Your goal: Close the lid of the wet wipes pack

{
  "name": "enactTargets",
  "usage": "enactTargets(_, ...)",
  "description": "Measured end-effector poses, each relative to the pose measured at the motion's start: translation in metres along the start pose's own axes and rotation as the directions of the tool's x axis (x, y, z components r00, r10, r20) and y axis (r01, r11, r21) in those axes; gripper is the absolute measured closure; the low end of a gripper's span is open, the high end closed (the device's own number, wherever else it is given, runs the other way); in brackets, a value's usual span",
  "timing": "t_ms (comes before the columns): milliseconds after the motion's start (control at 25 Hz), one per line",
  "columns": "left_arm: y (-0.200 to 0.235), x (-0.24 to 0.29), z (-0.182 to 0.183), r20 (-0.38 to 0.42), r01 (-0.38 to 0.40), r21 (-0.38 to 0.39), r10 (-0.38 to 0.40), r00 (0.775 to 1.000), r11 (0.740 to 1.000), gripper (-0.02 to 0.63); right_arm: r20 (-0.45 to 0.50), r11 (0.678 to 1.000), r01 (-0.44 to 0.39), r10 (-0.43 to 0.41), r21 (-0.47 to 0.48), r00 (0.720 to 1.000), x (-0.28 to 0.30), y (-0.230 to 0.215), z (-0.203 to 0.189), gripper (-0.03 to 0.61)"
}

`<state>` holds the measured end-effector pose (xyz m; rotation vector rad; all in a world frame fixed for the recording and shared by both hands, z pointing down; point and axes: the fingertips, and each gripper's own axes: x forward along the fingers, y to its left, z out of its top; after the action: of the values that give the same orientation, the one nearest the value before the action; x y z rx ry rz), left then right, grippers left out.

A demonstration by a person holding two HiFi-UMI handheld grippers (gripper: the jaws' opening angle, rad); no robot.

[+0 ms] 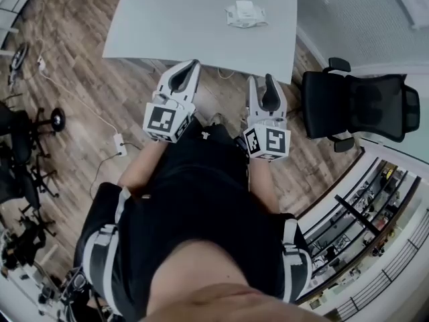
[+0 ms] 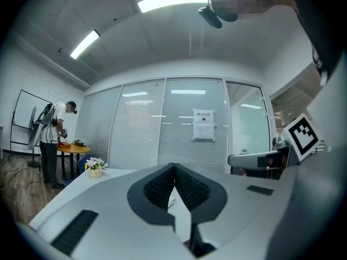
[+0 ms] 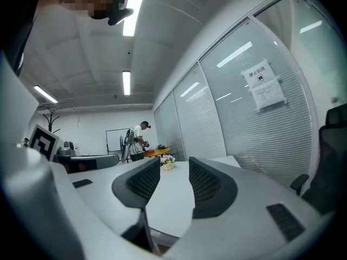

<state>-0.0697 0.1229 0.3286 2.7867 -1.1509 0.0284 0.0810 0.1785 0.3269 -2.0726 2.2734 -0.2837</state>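
The wet wipes pack (image 1: 245, 14), white and crinkled, lies on the far right part of the grey table (image 1: 174, 25) in the head view; a flap on its top looks raised. Both grippers hang level in front of the person's body, short of the table's near edge and well apart from the pack. My left gripper (image 1: 191, 66) is shut, its dark pads (image 2: 162, 186) meeting at the tips with nothing held. My right gripper (image 1: 261, 79) stands open, and only the tabletop (image 3: 171, 199) shows between its pads (image 3: 209, 180).
A black office chair (image 1: 362, 106) stands right of the table. Cables and a power strip (image 1: 119, 143) lie on the wood floor at the left. A small flower pot (image 3: 167, 162) sits on the table's far end. A person (image 2: 54, 145) stands by a round table in the background.
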Motion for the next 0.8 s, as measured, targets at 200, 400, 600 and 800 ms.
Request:
enactTargets(200,0.023,0.071,-0.012,-0.074,0.019,0.059,-0.014,0.997,0.998,0.592,-0.020,1.000,-0.014,0.014,0.017,1.000,0.055,-0.035,0.000,0.396)
enactTargets(400,0.059,0.152,-0.038,-0.172,0.103,0.091,-0.086,0.981,0.991,0.592,-0.038,1.000,-0.014,0.014,0.009,0.999,0.126,-0.061,-0.005,0.396)
enactTargets(600,0.104,0.239,-0.076,-0.291,0.219,0.134,-0.173,0.941,0.967,0.589,-0.072,1.000,0.009,-0.009,0.001,0.997,0.209,-0.088,-0.007,0.394)
enactTargets(800,0.131,0.300,-0.128,-0.452,0.371,0.128,-0.278,0.847,0.920,0.480,-0.122,0.999,0.035,-0.038,-0.029,0.992,0.278,-0.107,-0.011,0.394)
